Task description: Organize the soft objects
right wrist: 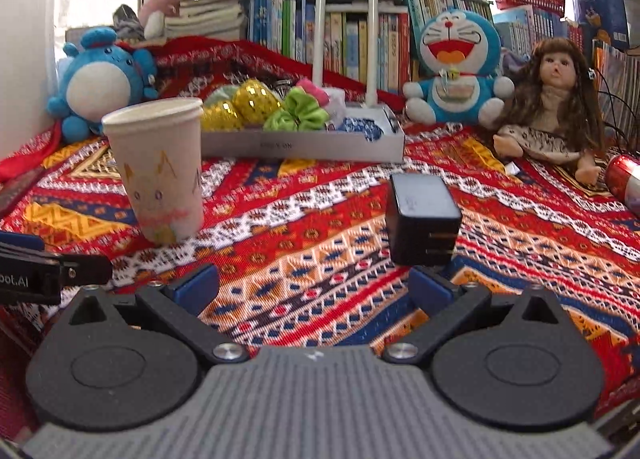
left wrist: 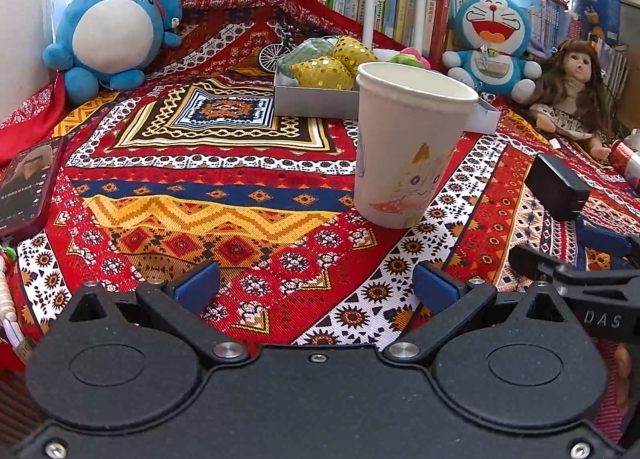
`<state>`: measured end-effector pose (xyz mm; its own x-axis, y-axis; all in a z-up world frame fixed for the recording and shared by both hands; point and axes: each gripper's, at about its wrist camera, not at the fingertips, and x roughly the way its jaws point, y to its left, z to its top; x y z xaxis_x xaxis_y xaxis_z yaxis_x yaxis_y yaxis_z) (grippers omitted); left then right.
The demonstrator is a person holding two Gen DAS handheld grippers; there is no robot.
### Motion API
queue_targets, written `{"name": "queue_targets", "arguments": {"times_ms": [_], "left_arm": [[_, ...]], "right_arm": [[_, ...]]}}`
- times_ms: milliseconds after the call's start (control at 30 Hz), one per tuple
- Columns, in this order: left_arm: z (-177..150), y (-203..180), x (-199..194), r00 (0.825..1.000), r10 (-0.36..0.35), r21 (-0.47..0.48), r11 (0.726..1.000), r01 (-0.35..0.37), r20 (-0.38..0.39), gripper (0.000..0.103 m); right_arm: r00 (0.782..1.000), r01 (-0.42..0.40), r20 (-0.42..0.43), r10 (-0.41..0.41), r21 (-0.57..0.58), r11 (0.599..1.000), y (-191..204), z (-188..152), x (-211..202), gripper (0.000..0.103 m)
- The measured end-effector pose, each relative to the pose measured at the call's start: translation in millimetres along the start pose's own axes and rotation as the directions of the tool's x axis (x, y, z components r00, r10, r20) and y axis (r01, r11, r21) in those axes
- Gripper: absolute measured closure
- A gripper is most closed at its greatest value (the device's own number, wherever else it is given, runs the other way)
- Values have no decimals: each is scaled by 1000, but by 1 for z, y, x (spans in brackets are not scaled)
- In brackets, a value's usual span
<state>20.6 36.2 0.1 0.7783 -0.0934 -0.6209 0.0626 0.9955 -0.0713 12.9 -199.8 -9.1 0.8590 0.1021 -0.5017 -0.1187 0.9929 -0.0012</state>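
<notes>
Currently both the left gripper (left wrist: 316,283) and right gripper (right wrist: 314,283) hover spread wide and empty over the patterned cloth (left wrist: 224,195), so reach past the paper cup (left wrist: 408,143) toward the scrunchies (right wrist: 298,115) in the grey tray (right wrist: 304,147), pinching gently.

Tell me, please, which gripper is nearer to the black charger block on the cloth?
Right. The right gripper sits just behind the black charger block, one finger almost under it. The left gripper is off to the block's left, facing the paper cup.
</notes>
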Motion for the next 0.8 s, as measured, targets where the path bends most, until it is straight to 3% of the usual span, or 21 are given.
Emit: {"name": "queue_targets", "arguments": {"times_ms": [400,800], "left_arm": [[0,-6,6,999,53,11,999,-53,1,0],[0,-6,7,998,58,16,998,-58,0,0]], "right_arm": [[999,15,-31,-16,-33,999,5,-2,5,0],[999,16,-35,-17,-33,999,5,-1,5,0]]}}
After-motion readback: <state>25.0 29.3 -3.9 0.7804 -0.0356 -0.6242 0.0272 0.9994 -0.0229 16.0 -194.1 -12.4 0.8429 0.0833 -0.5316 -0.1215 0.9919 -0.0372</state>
